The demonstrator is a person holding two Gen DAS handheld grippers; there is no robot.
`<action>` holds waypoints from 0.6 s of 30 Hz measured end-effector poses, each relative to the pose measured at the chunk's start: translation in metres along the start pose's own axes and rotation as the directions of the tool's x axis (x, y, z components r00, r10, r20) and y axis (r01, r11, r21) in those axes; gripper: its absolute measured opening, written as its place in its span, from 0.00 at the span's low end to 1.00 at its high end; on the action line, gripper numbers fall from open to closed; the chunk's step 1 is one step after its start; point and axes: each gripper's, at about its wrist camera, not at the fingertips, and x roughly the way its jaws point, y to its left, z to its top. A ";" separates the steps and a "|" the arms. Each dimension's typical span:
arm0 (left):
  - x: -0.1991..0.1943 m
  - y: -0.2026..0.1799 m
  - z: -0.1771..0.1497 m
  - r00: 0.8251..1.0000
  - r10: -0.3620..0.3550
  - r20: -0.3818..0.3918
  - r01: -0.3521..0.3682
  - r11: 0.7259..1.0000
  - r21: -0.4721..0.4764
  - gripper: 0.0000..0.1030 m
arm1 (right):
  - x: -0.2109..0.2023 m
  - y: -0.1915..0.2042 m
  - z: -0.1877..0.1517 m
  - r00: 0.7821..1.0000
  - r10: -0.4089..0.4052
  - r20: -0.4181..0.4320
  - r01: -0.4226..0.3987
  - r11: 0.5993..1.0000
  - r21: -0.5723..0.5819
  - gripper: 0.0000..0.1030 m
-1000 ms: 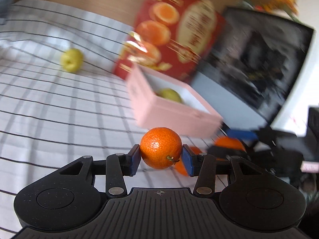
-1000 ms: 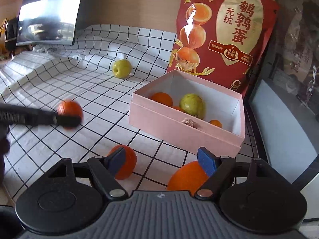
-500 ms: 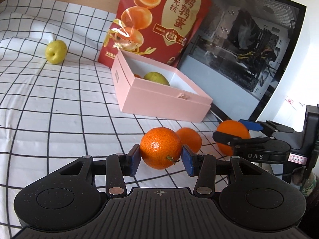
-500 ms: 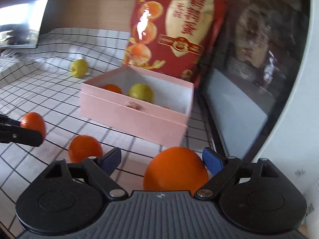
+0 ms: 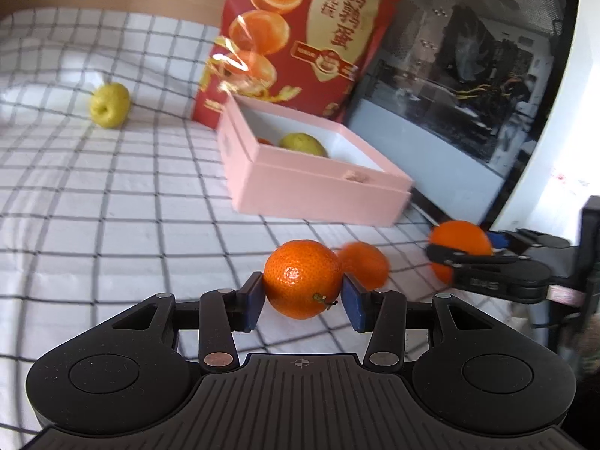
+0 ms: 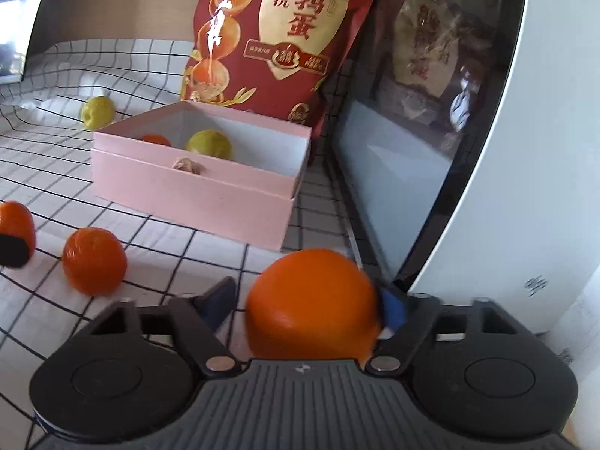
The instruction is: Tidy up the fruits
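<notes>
The box holds a few fruits. The left gripper pinches an orange; the right gripper is closing around another orange; a third orange and an apple remain.

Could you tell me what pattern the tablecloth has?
White tablecloth with a thin black grid; left wrist view shows it best.

Box before the bag (pear inside)

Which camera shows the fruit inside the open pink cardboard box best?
The right wrist view: it looks over the open pink cardboard box wall, showing a yellow-green round fruit and an orange one clearly. The left wrist view shows the same green fruit, but only a sliver of orange behind the wall.
</notes>
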 end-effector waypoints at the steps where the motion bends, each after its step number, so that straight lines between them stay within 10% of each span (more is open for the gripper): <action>1: 0.000 0.000 0.001 1.000 0.021 0.006 -0.022 1.000 0.005 0.48 | 0.000 0.000 0.002 1.000 0.010 -0.011 -0.010 1.000 0.003 0.68; 8: 0.003 0.006 0.002 0.997 0.072 0.013 -0.072 0.997 0.002 0.48 | -0.029 0.005 0.023 0.983 0.168 0.072 -0.171 0.985 0.035 0.40; 18: 0.003 0.007 -0.002 0.997 0.078 0.009 -0.078 0.997 -0.002 0.48 | -0.036 0.000 0.017 0.961 0.252 0.115 -0.259 0.964 0.059 0.57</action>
